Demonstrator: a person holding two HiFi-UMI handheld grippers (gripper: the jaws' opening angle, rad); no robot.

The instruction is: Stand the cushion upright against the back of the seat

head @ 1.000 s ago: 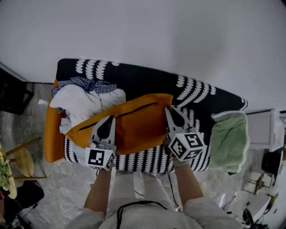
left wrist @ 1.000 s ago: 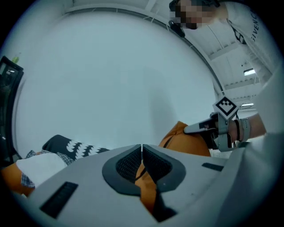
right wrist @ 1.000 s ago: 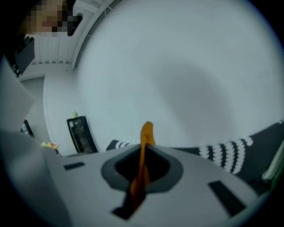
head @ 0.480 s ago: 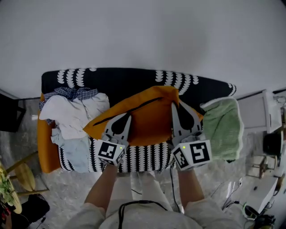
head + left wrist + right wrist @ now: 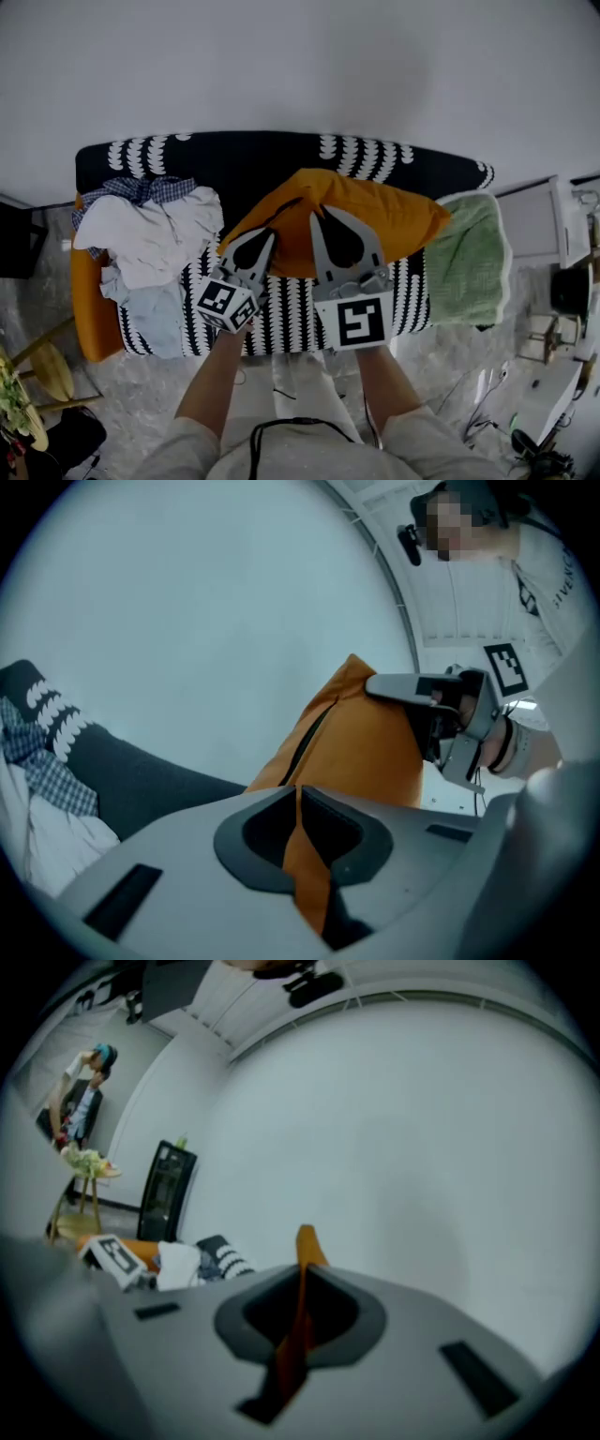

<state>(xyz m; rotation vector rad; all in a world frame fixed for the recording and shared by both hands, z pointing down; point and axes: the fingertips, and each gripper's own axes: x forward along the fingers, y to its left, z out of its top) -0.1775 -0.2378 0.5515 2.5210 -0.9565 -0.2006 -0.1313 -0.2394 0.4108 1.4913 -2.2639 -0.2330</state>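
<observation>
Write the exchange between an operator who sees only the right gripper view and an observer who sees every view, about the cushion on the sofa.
Operator: I see only an orange strip in my jaws. What is it?
Observer: An edge of the orange cushion; the right gripper is shut on it.
Operator: Does the left gripper hold it too?
Observer: Yes, the left gripper is shut on a fold of it.
Operator: What lies to the right of the cushion?
Observer: A green towel, on the right end of the sofa.
</observation>
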